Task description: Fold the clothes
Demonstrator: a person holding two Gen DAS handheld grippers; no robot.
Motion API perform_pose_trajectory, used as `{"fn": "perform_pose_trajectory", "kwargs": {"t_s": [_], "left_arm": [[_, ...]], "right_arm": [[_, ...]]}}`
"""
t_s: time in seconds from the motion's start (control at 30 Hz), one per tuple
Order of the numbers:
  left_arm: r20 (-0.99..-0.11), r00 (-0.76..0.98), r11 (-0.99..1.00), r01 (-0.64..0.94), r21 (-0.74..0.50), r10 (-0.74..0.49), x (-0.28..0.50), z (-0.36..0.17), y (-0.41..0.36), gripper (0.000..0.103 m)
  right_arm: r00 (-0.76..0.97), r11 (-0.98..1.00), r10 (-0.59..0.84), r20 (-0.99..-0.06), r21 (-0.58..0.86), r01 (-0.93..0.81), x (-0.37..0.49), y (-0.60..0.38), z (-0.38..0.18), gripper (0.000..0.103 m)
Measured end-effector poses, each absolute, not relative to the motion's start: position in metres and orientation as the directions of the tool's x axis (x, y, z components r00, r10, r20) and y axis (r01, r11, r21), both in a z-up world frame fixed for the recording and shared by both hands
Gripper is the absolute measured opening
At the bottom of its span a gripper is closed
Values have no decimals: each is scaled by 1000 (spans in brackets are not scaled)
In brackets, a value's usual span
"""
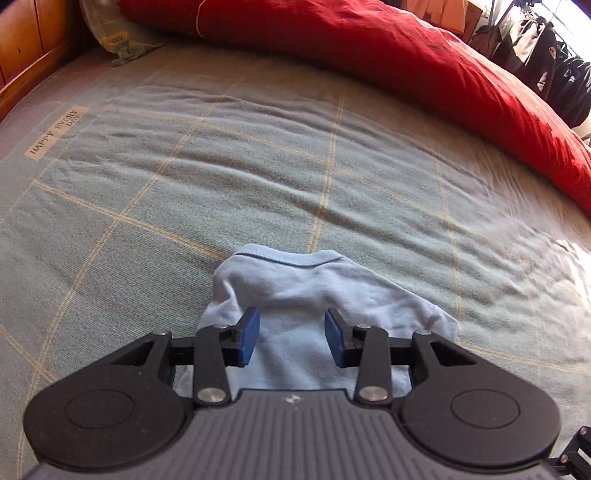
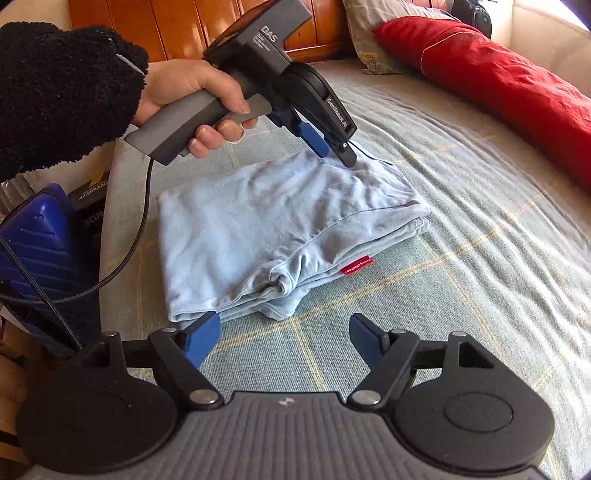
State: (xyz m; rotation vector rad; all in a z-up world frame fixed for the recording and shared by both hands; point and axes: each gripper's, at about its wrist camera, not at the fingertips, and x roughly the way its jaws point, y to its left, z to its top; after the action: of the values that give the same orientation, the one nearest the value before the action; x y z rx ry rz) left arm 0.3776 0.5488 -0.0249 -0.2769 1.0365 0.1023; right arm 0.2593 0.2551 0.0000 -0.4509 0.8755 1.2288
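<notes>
A folded light blue garment [image 2: 280, 214] with a small red label [image 2: 356, 265] lies on the green checked bedsheet [image 2: 461, 258]. In the right wrist view a hand in a black fleece sleeve [image 2: 62, 96] holds my left gripper [image 2: 334, 151] just over the garment's far edge. In the left wrist view that gripper [image 1: 291, 338] is open, its blue pads [image 1: 249, 339] apart above the cloth [image 1: 295, 288], and nothing is pinched. My right gripper [image 2: 284, 332] stands wide open at the garment's near edge, with only sheet between its fingers.
A red duvet [image 2: 498, 85] is bunched along the far right of the bed, and a pillow [image 2: 369, 37] lies against the wooden headboard [image 2: 221, 22]. A blue suitcase [image 2: 40, 251] and a black cable [image 2: 122, 258] are off the bed's left edge. Clothes hang at the back right [image 1: 535, 55].
</notes>
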Motion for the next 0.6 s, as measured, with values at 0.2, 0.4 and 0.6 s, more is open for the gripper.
{"fn": "perform_pose_trajectory", "kwargs": {"t_s": [0.2,0.4,0.6], "left_arm": [[-874,483,979,-197,-44,58,316,-4,517,46],[-869,449,944,-324,58,208,260,-11,490,46],[-876,438,915,-404,8,202,244,-33,481,49]], "right_arm": [[63,286,607,-792,144,-947,261,245,6,83],[42,291,607,-793,172,-941,265,240,6,83],[28,277,602,-798,176,-945,261,232,9,83]]}}
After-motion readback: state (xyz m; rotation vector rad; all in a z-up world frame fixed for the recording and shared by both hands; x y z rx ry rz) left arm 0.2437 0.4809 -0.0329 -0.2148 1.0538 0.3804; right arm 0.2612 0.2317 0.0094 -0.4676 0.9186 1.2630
